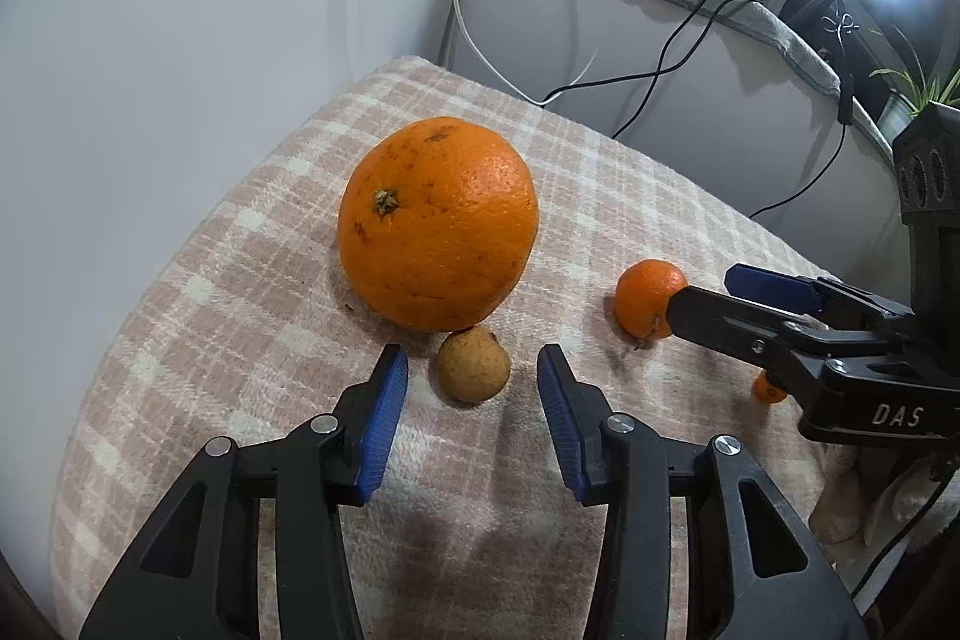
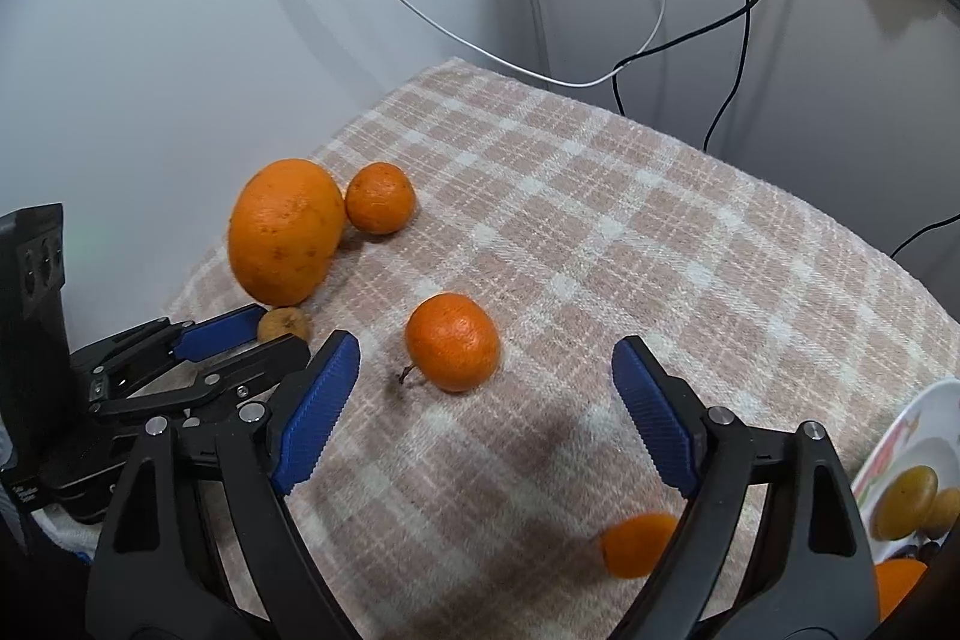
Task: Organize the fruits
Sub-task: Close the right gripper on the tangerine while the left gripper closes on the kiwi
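Note:
On the plaid cloth (image 1: 630, 196) sits a large orange (image 1: 438, 226) (image 2: 285, 232). Just in front of it lies a small brown fruit (image 1: 474, 364) (image 2: 285, 322). My left gripper (image 1: 473, 358) (image 2: 282, 331) is open, its blue pads (image 1: 384, 418) on either side of the brown fruit with a gap on each side. A mandarin (image 2: 453, 340) (image 1: 645, 295) lies just ahead of and between the fingertips of my right gripper (image 2: 485, 343) (image 1: 708, 283), which stands wide open and apart from it.
A second mandarin (image 2: 379, 197) rests against the large orange. A small orange fruit (image 2: 639, 544) (image 1: 768, 391) lies near the front. A white plate (image 2: 918, 412) with yellowish fruits (image 2: 906, 502) sits at the right edge. Cables (image 2: 744, 4) hang behind; a wall borders the left.

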